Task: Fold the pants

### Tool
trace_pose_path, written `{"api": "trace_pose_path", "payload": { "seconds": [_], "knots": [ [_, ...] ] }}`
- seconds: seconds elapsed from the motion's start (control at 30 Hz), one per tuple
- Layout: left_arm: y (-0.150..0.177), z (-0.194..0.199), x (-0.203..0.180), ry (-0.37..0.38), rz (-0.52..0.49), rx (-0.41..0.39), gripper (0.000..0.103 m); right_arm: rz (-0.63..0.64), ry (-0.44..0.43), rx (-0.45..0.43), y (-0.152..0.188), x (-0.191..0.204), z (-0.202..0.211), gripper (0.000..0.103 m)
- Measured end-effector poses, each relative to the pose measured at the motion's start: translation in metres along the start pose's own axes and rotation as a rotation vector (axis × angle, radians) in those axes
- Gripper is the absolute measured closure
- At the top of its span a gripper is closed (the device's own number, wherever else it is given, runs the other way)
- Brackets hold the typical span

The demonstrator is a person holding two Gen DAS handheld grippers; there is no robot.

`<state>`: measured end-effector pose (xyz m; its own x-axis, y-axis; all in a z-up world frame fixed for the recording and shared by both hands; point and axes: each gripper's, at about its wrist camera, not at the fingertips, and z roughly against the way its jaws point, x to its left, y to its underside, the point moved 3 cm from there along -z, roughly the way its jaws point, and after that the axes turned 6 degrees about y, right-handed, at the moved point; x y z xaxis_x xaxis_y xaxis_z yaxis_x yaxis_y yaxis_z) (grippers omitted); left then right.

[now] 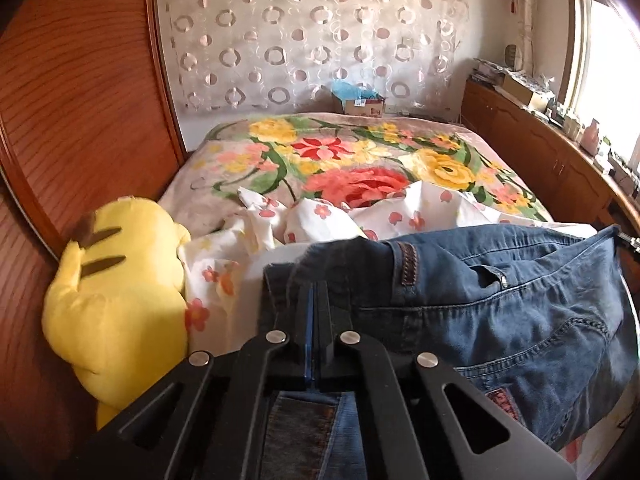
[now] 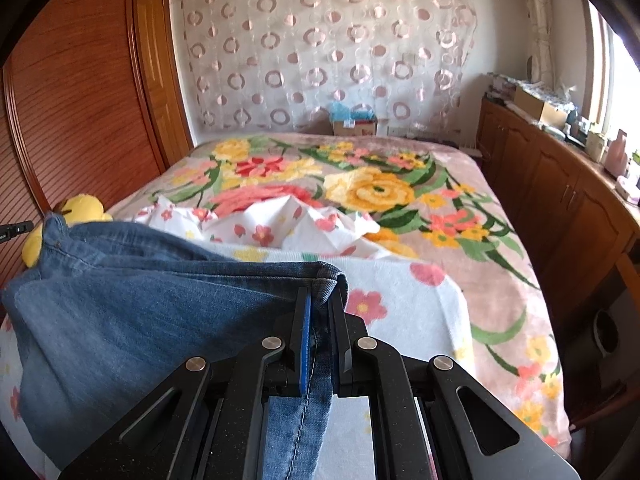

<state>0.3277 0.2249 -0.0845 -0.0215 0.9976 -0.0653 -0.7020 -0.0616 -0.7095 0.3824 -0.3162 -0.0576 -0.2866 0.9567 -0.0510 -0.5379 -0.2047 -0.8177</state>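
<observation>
A pair of blue jeans point(image 1: 500, 304) hangs stretched between my two grippers above the near end of the bed. In the left wrist view my left gripper point(image 1: 316, 292) is shut on a dark denim corner by the waistband, and more denim shows under its fingers. In the right wrist view the same jeans point(image 2: 132, 304) spread out to the left. My right gripper point(image 2: 322, 296) is shut on a folded, seamed edge of them, with a strip of denim running down between its fingers.
A floral blanket point(image 2: 400, 192) covers the bed, with a crumpled white flowered sheet point(image 2: 280, 228) under the jeans. A yellow plush toy point(image 1: 120, 292) lies at the left beside a wooden wardrobe point(image 1: 80, 100). Wooden cabinets point(image 2: 560, 200) line the right. A cardboard box point(image 1: 362, 106) stands beyond the bed.
</observation>
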Motion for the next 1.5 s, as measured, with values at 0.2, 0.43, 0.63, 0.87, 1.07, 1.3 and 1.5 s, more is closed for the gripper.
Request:
{"api": "trace_pose_path", "payload": {
  "seconds": [0.2,0.43,0.63,0.87,1.07,1.3,1.5],
  "knots": [
    [0.002,-0.024,0.015,0.004,0.043,0.064,0.062,0.028,0.078,0.038,0.01,0.003,-0.014,0.096],
    [0.006,-0.057,0.005,0.047,0.031,0.124,0.061,0.021,0.071,0.09,0.024,0.008,-0.037,0.096],
    [0.0,-0.07,0.002,0.106,0.031,0.132,0.065,0.032,0.057,0.072,0.02,0.005,-0.038,0.096],
    [0.003,-0.081,-0.006,0.112,-0.003,0.145,0.079,0.038,0.054,0.078,0.022,0.0,-0.039,0.096],
    [0.004,-0.076,-0.005,0.101,-0.002,0.129,0.095,0.04,0.053,0.075,0.019,-0.002,-0.036,0.096],
    [-0.001,-0.02,-0.001,0.055,0.023,0.014,0.098,0.028,0.048,0.045,0.019,-0.003,-0.023,0.096],
    [-0.011,0.054,0.01,0.01,0.036,-0.119,0.098,0.014,0.001,-0.027,0.013,0.0,0.006,0.096]
  ]
}}
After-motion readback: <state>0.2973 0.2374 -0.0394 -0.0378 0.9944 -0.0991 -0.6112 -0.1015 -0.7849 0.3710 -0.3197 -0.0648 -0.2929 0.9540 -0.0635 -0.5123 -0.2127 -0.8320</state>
